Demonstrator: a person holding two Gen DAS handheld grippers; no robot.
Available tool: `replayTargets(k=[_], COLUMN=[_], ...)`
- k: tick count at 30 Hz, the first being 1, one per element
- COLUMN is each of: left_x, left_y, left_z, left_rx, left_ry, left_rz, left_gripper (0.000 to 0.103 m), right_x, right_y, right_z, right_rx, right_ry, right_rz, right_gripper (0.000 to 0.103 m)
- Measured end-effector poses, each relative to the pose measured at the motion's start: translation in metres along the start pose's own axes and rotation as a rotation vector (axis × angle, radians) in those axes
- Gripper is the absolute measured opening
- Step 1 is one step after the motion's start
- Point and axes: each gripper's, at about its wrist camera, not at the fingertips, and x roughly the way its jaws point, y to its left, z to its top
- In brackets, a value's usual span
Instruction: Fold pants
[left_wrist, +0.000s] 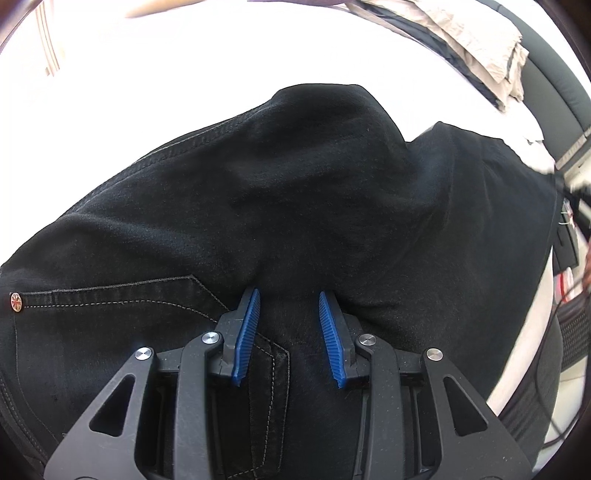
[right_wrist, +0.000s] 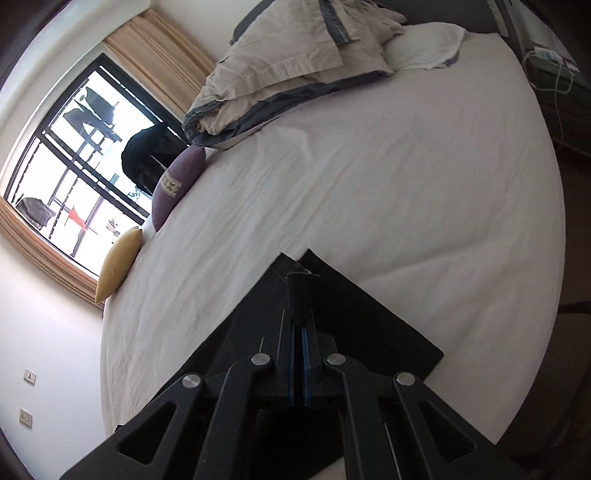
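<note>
Black pants (left_wrist: 258, 206) lie bunched on the white bed sheet (left_wrist: 184, 55) and fill the left wrist view; a back pocket with pale stitching and a rivet shows at lower left. My left gripper (left_wrist: 290, 299) is open, its blue pads on either side of a fold of the fabric, pressed on the pants. In the right wrist view my right gripper (right_wrist: 300, 295) is shut on a pinched edge of the black pants (right_wrist: 351, 317), held above the white bed sheet (right_wrist: 369, 184).
A crumpled beige and grey duvet (right_wrist: 280, 66) lies at the head of the bed, with a white pillow (right_wrist: 428, 44). A purple cushion (right_wrist: 177, 184) and a yellow cushion (right_wrist: 118, 262) lean by the window. Cables and a nightstand (right_wrist: 550, 59) stand at the right.
</note>
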Motion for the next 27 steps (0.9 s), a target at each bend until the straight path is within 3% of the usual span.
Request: replayTargets(k=[7,13,18,22,24,27], left_x=[0.002,0.004,0.004,0.002,0.000,0.001], left_y=[-0.017,-0.029,-0.033,-0.032,-0.033,-0.033], left_z=[0.013,0.012,0.016,0.017,0.018,0.016], left_rx=[0.002,0.019,0.012,0.000,0.000,0.009], left_ry=[0.023,-0.004,-0.003,-0.009,-0.014,-0.024], left_rz=[0.056,0.099,0.097,0.085,0.083,0.080], left_gripper=[0.033,0.033,0.033,0.033,0.033,0.033], right_x=[0.008,-0.016,-0.007,-0.031,-0.048,-0.065], right_y=[-0.033,0.058,0.135,0.194,0.203,0.183], right_z=[-0.014,0.014,0.069,0.086,0.085,0.074], right_rx=[0.086,-0.231,-0.312,-0.444,-0.477,-0.467], right_ry=[0.000,-0.066,0.007,-0.012,-0.036,-0.067], right_rz=[0.016,0.107,0.230,0.305,0.333,0.346], right_gripper=[0.003,0.003,0.003,0.003,0.003,0.003])
